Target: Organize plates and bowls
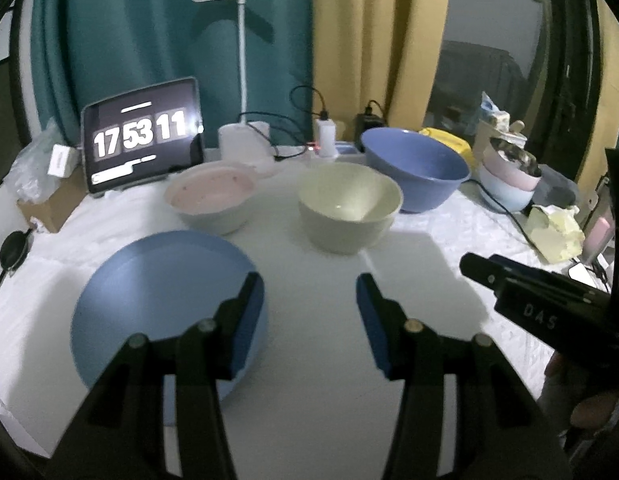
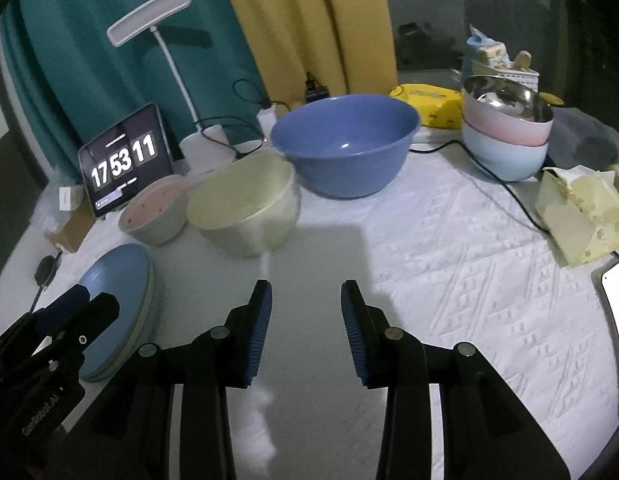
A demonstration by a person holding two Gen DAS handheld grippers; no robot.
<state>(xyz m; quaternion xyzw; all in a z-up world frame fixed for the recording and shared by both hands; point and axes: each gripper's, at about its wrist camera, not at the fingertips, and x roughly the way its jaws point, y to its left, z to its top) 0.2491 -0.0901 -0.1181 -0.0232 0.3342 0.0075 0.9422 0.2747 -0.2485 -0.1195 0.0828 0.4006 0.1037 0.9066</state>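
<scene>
Bowls: cream bowl [image 2: 245, 208], pink-lined bowl [image 2: 155, 216], blue bowl [image 2: 345, 144] mid-table [image 2: 449, 280]; blue plate [image 1: 161, 300] front-left. Left hand-held gripper [image 1: 311, 320] and right hand-held gripper [image 2: 307, 332] spread, empty. Risk: rim slip, cable [image 2: 505, 188] snag.

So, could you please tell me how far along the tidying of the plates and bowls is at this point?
Done, by the look of it: blue plate tops a small stack, and the stacked bowls sit at the far right. In hand: nothing; the left gripper and right gripper are both open and empty. Left: the pink-lined bowl, cream bowl and large blue bowl stand separately.
</scene>
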